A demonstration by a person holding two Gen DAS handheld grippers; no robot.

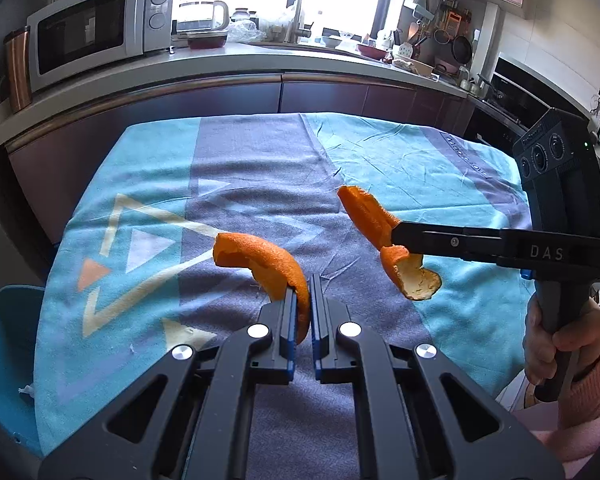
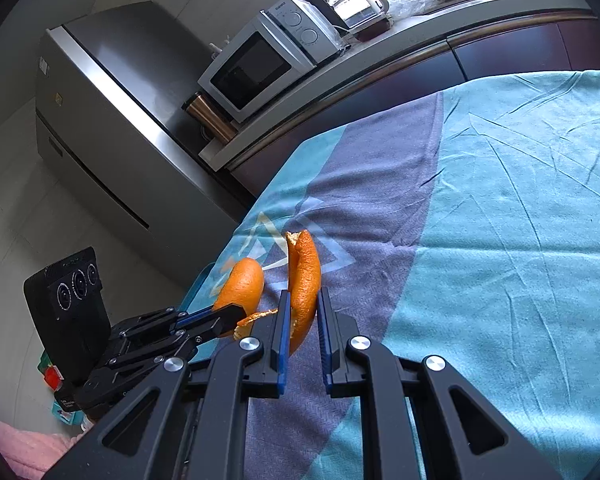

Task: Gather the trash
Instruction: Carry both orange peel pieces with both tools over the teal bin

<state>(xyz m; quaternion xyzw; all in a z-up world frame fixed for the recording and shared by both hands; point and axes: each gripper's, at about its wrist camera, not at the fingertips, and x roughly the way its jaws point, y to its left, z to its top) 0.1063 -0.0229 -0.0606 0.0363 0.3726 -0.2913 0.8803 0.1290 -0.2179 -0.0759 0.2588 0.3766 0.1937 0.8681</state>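
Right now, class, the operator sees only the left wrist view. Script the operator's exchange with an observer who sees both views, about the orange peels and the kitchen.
Operator: Is the curled orange peel strip pinched by both pads of the right gripper?
Observer: Yes. The right wrist view shows it between both blue pads, with its tip sticking out past them.
Operator: What stands left of the white microwave?
Observer: A tall grey steel refrigerator.
Operator: Good. My left gripper holds the arched orange peel piece.
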